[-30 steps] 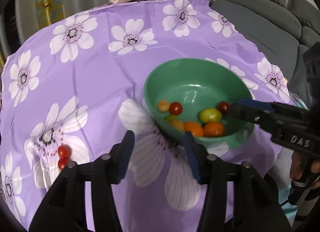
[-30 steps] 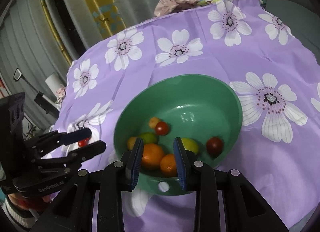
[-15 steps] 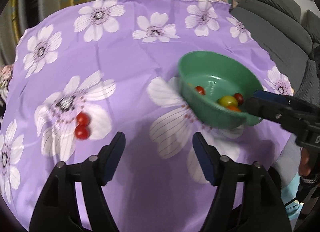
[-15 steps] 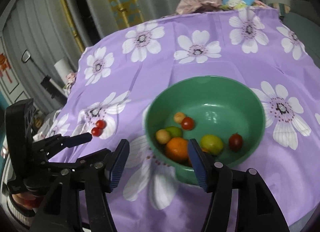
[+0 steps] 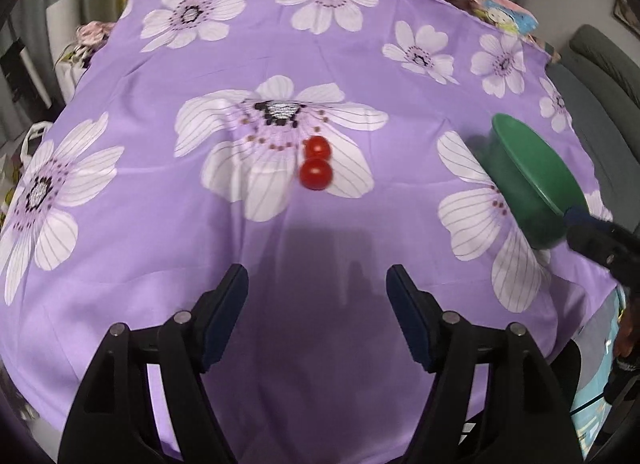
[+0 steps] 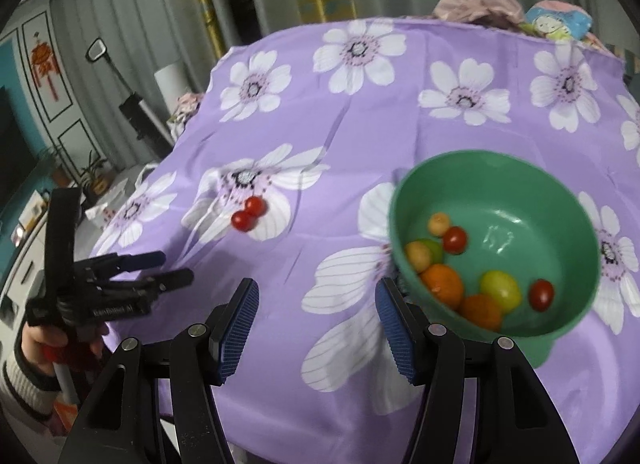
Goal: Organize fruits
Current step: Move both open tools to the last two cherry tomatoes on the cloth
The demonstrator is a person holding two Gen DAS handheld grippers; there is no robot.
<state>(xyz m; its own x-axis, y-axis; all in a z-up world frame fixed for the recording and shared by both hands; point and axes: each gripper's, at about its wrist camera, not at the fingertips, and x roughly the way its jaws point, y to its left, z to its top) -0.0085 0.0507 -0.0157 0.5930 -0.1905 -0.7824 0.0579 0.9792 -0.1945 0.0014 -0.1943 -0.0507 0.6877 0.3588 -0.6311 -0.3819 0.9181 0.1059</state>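
- Your left gripper (image 5: 316, 320) stands wide and empty, aimed at the 2 cherry tomatoes (image 5: 316, 163) touching each other on a white flower of the purple cloth (image 5: 280, 24); I judge they are your next pick.
- Your right gripper (image 6: 316, 324) is half open, holding nothing, just beside the green bowl (image 6: 560, 184) on the desk.
- The left view shows only the bowl's outer wall.
- The right view shows its contents: 2 oranges (image 6: 442, 282), yellow-green fruits, 2 more tomatoes.
- It also shows both loose tomatoes well apart from the bowl.
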